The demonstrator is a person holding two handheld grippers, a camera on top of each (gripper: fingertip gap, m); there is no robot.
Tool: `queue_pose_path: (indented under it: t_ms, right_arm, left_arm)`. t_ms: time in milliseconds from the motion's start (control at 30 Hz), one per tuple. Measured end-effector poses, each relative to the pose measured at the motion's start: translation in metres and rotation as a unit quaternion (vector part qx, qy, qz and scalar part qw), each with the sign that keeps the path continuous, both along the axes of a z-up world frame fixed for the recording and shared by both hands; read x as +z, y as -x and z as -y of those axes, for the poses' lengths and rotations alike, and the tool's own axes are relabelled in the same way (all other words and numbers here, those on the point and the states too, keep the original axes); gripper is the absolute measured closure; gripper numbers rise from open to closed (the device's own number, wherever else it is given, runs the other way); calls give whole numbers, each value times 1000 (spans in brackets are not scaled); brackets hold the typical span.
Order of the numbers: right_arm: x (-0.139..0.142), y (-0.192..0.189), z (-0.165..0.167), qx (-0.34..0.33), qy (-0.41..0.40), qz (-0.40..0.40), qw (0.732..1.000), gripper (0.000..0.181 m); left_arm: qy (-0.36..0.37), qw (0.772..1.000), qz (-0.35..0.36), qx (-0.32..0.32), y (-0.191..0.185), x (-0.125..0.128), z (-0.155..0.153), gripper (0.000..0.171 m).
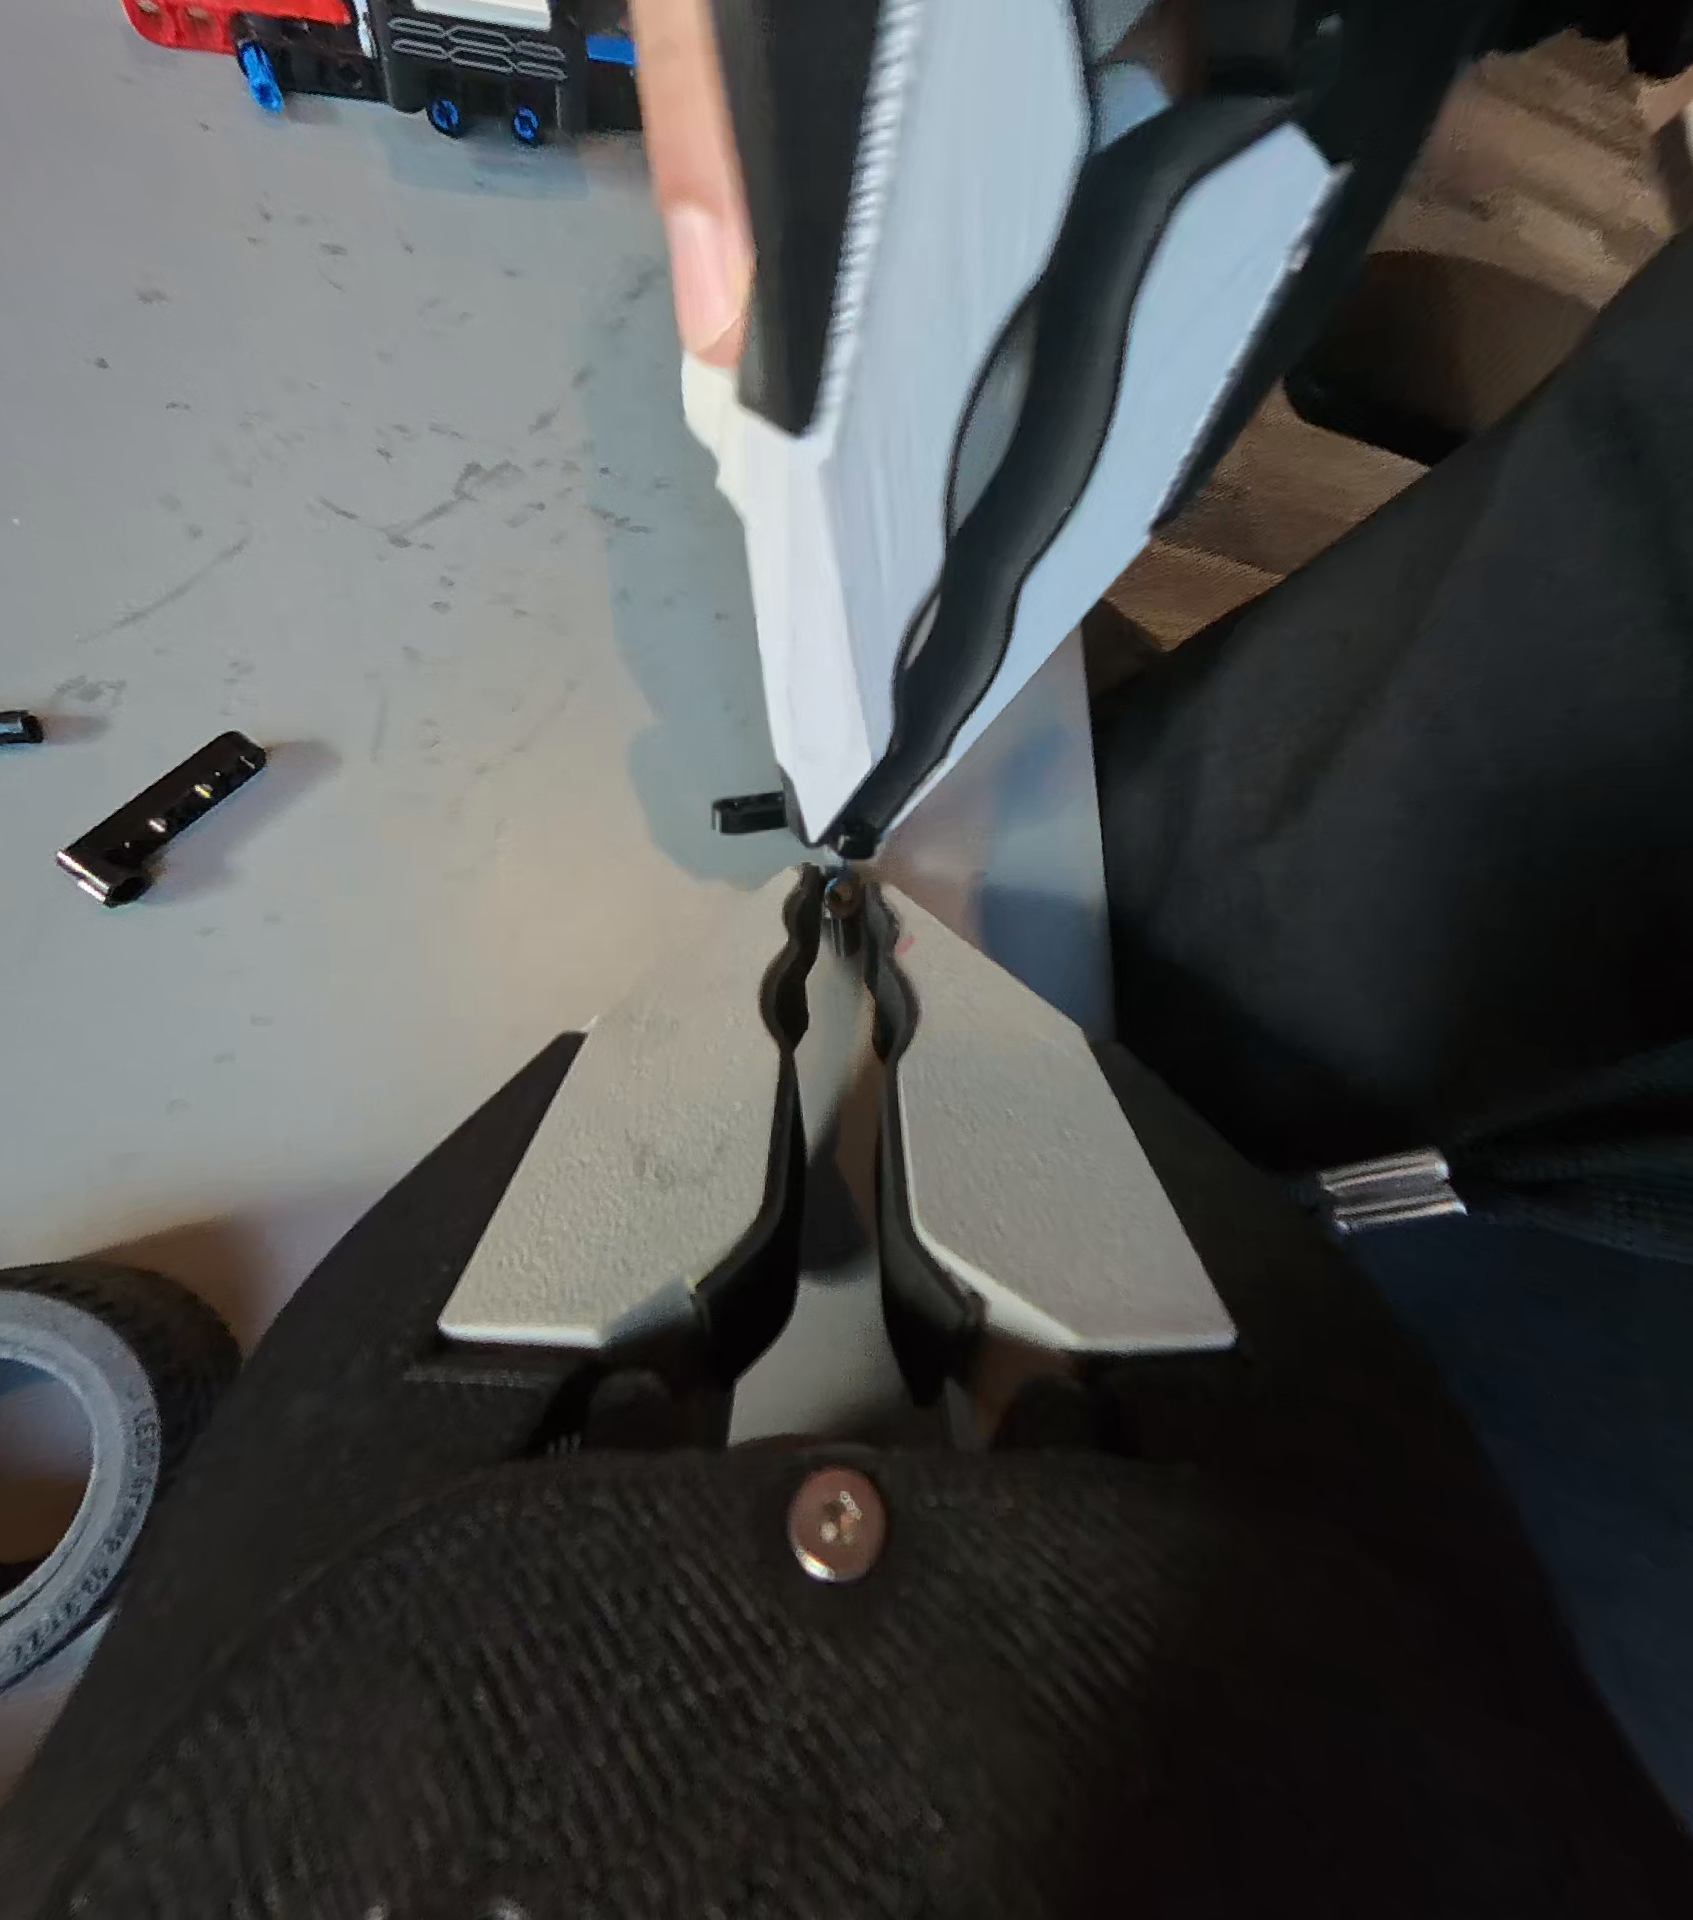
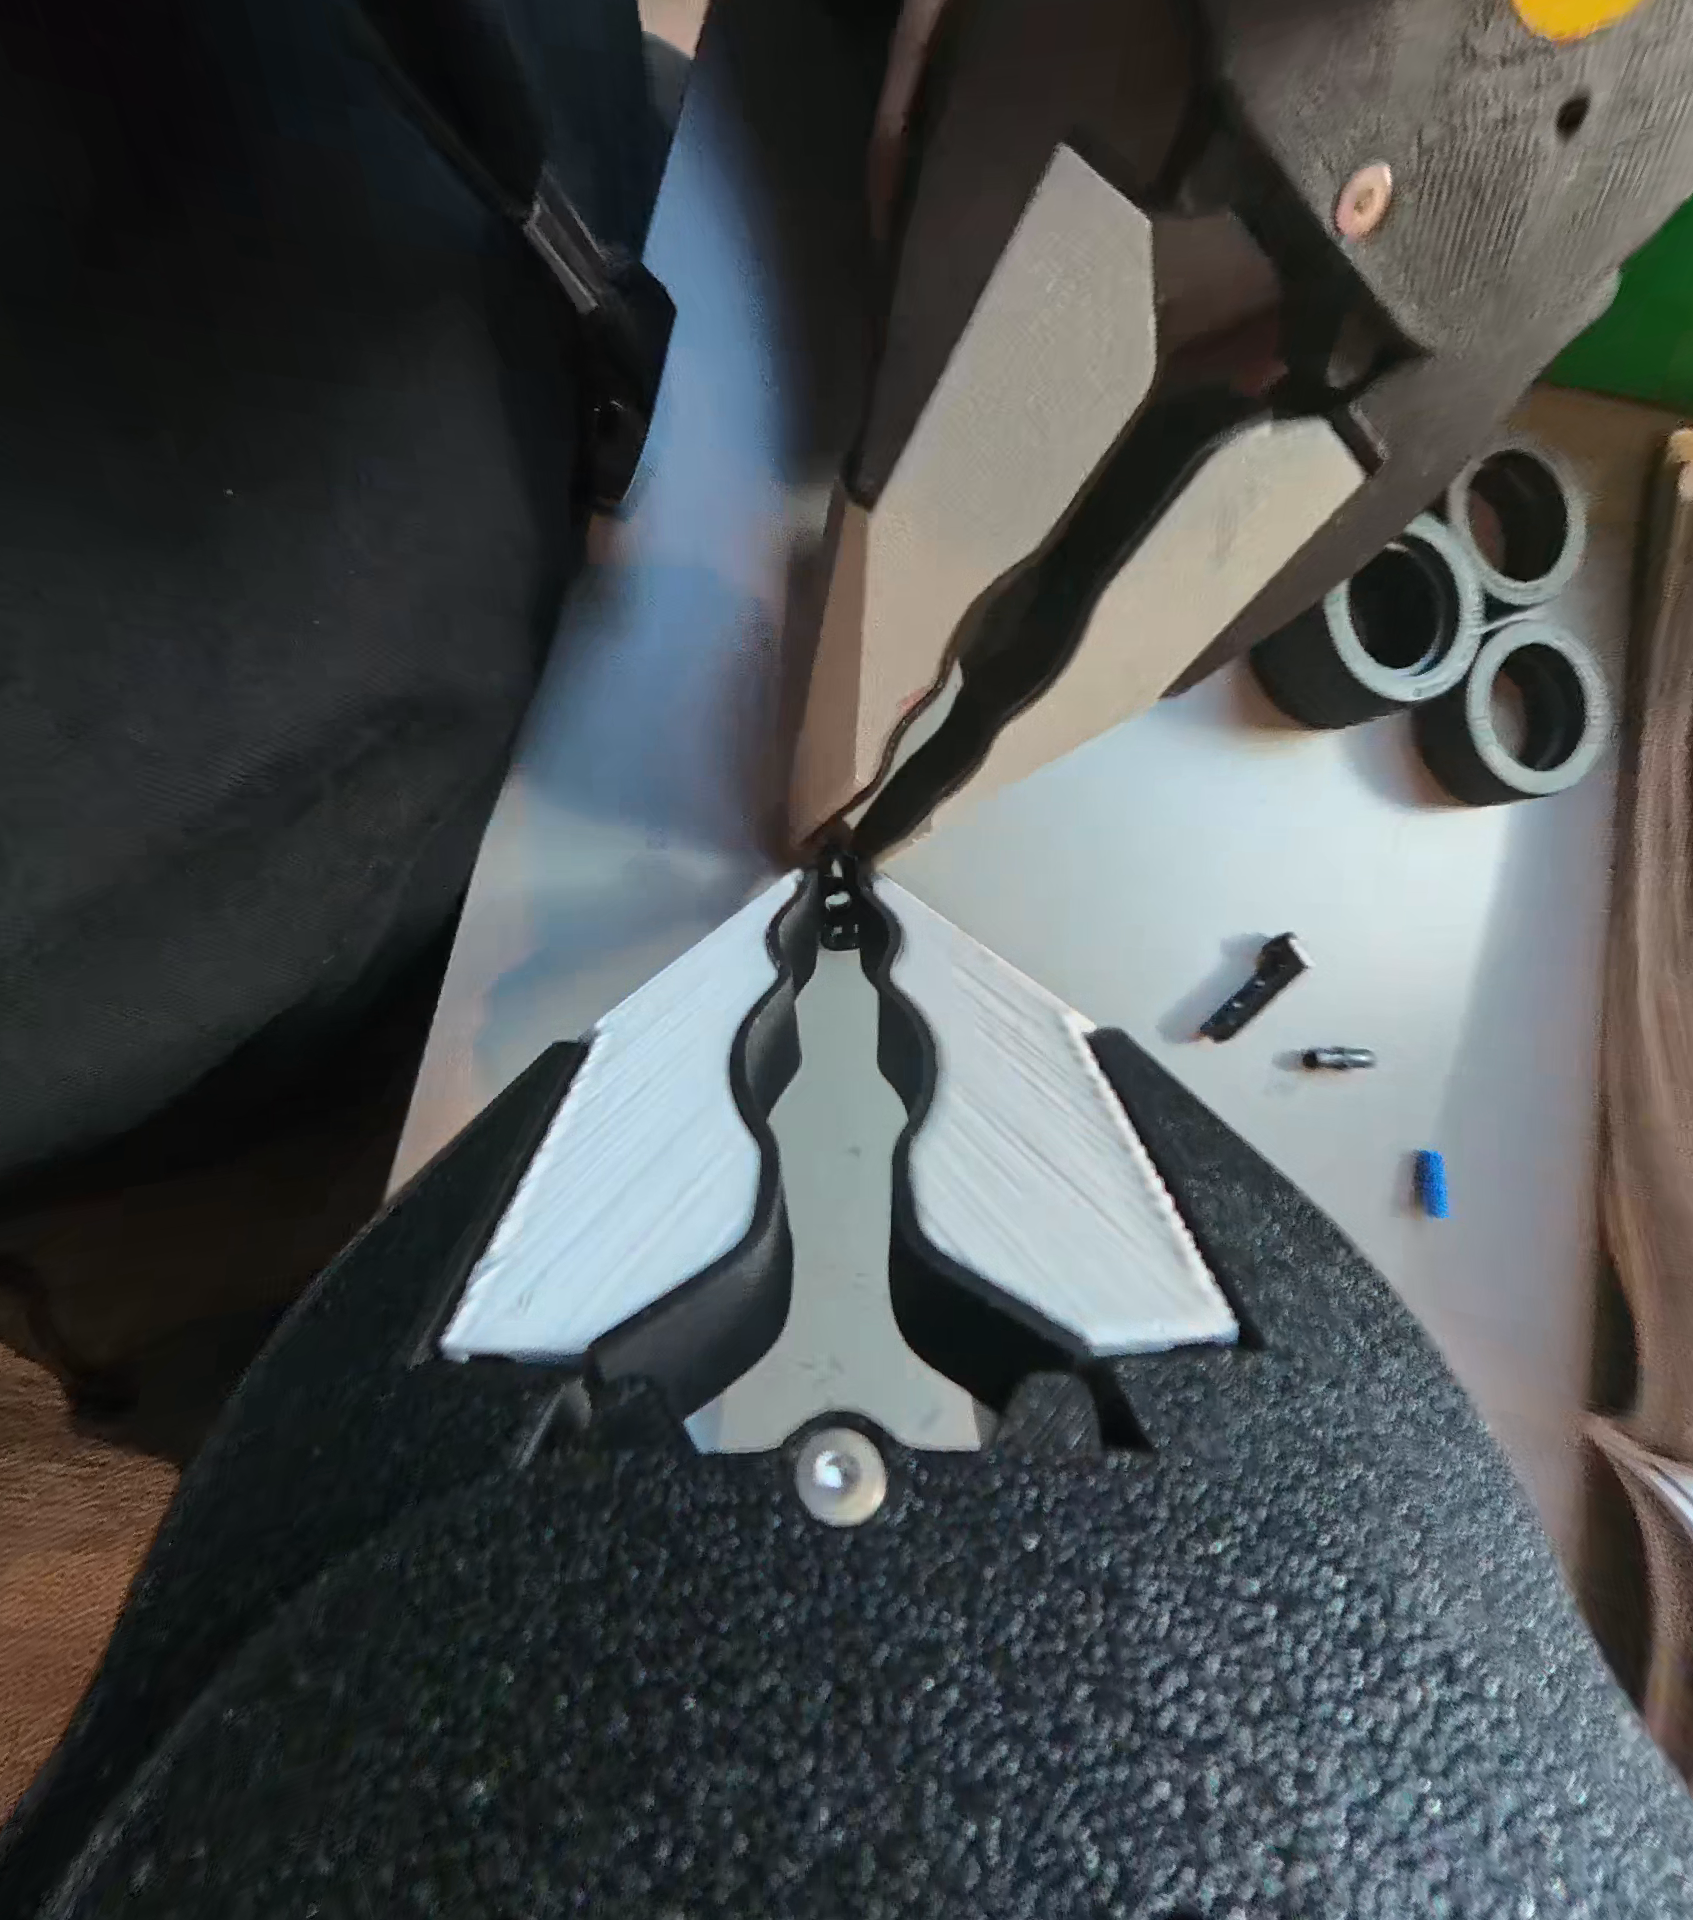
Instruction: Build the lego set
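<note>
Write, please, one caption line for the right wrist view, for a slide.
Right gripper and left gripper meet tip to tip over the table edge, pinching a small black piece; tyres lie behind.

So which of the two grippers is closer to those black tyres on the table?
Left. The left gripper sits right beside the tyres, its body overlapping them in the right wrist view. The right gripper meets it tip to tip, farther off.

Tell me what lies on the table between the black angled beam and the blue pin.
In the right wrist view, one small black pin lies between the black angled beam and the blue pin; otherwise bare table.
</note>
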State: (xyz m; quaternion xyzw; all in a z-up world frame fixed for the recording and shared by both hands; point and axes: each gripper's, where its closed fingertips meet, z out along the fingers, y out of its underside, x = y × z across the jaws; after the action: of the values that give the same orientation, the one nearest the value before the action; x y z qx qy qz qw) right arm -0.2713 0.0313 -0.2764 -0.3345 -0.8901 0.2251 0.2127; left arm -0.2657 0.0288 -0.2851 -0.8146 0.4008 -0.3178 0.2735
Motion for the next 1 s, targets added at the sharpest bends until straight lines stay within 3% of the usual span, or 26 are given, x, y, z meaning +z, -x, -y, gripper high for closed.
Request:
queue_pose_path:
  t_ms: [333, 433, 533, 1000]
  right_arm:
    - [2, -4, -9, -45, 101, -16, 994, 175]
    - [3, -1, -7, -56, 107, -31, 992, 175]
    - [21, 3, -8, -82, 170, -65, 980, 175]
    - [37, -1, -8, -79, 289, -107, 948, 175]
  left_arm:
    - [-47, 998, -30, -11, -1, -1, 2, 167]
    - [-48, 999, 13, 14, 2, 11, -4, 167]
    - [-69, 995, 64, 23, 5, 28, -5, 167]
    - [-66, 992, 107, 32, -3, 39, -4, 167]
